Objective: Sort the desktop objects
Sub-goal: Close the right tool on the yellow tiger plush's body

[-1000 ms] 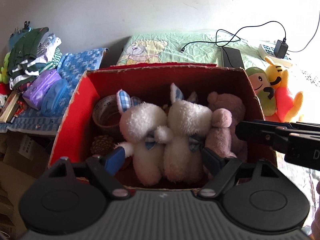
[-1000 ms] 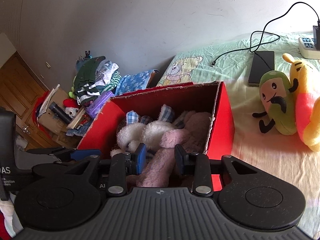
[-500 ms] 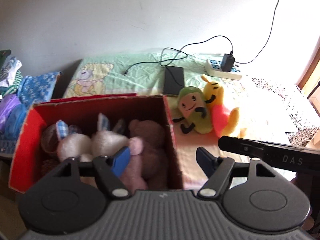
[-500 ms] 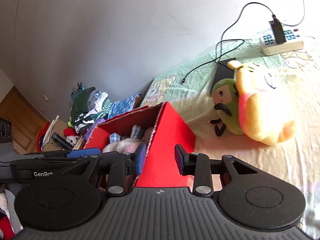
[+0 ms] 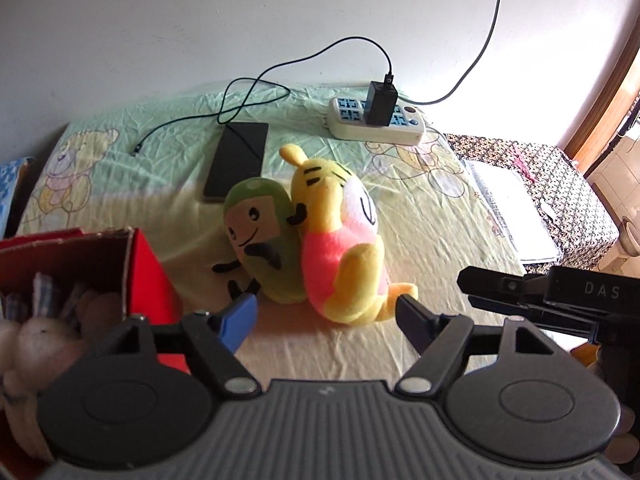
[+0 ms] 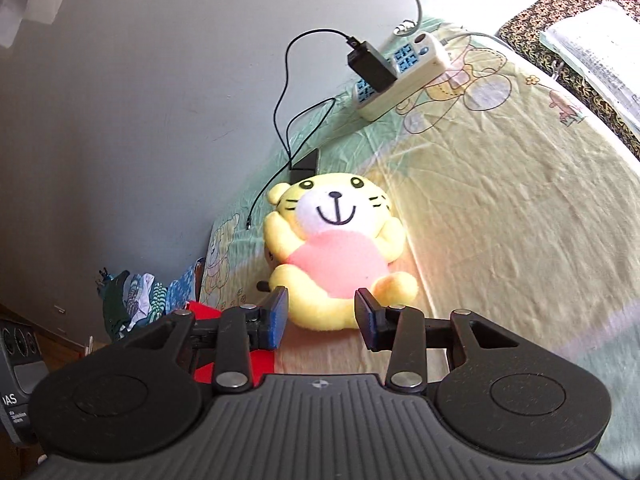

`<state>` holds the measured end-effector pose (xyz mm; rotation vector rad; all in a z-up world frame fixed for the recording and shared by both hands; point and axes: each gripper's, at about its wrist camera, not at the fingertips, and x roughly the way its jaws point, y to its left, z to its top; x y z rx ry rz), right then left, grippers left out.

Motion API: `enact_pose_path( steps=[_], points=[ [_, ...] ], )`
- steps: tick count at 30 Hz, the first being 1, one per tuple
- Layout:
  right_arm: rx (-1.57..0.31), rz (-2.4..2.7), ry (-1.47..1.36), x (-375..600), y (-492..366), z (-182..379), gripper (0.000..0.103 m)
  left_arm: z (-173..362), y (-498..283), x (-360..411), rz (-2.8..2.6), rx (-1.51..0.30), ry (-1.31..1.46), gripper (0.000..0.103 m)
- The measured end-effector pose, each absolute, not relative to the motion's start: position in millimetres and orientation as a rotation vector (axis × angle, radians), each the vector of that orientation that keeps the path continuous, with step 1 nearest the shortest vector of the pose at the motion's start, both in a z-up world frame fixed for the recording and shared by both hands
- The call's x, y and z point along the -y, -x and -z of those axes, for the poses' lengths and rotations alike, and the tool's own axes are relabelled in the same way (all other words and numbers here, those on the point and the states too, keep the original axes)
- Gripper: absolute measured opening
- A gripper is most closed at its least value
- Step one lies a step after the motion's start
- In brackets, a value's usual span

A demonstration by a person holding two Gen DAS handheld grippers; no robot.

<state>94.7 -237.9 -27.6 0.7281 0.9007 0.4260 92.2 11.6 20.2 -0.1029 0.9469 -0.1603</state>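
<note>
Fingers of the left gripper (image 5: pixel 326 314) are spread wide and nothing is held between them; they are poised just in front of two soft toys on the bed (image 5: pixel 440 216); a green plush (image 5: pixel 264 236) is leaned against a yellow tiger plush (image 5: pixel 344 248), the two touching. Fingers of the right gripper (image 6: pixel 322 316) are likewise parted and empty, set just before the feet of the tiger plush (image 6: pixel 336 256), which faces that camera. A red box (image 5: pixel 148 276) is seen at lower left in the left wrist view, with pale plush toys (image 5: pixel 36 332) lying inside it. Farther back on the bed a black phone (image 5: pixel 238 160) and a power strip (image 5: pixel 376 124) with a charger are lying, well apart from the toys.
</note>
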Motion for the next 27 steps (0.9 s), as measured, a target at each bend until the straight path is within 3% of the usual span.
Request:
enact_pose_path(
  steps=[12,27],
  points=[
    [-1.027,-0.398,-0.848,253.6,-149.0,68.1,0.041,8.4,-152.5,11.3,0.097,-0.994,0.074,0.078],
    [-1.092,-0.431,-0.908,230.6,-200.9,110.2,0.047,44.9,-188.9,13.0,0.119,-1.061,0.118,0.068]
  ],
)
